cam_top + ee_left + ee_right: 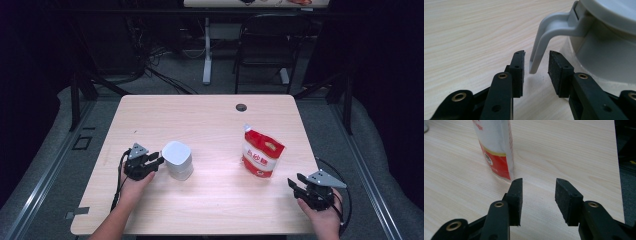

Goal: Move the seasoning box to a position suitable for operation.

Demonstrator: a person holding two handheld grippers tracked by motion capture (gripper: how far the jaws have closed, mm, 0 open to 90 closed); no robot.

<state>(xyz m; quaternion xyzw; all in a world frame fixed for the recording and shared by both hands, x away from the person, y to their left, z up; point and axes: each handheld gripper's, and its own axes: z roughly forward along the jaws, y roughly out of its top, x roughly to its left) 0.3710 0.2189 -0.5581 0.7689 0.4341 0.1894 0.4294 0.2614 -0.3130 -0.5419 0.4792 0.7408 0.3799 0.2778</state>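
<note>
Pale wooden table (210, 200): the left gripper (536, 65), jaws spread and not yet touching, straddles the handle (541, 42) of a grey lidded container (177, 160); the right gripper (538, 191) waits open near a red-and-white pouch (261, 152).

Table (210, 120): pale wood-grain laminate, smooth matt. Lidded jug (177, 160): grey-white plastic, satin. Red-white pouch (261, 152): glossy plastic film. Gripper pads (517, 72): black, rough matt.
</note>
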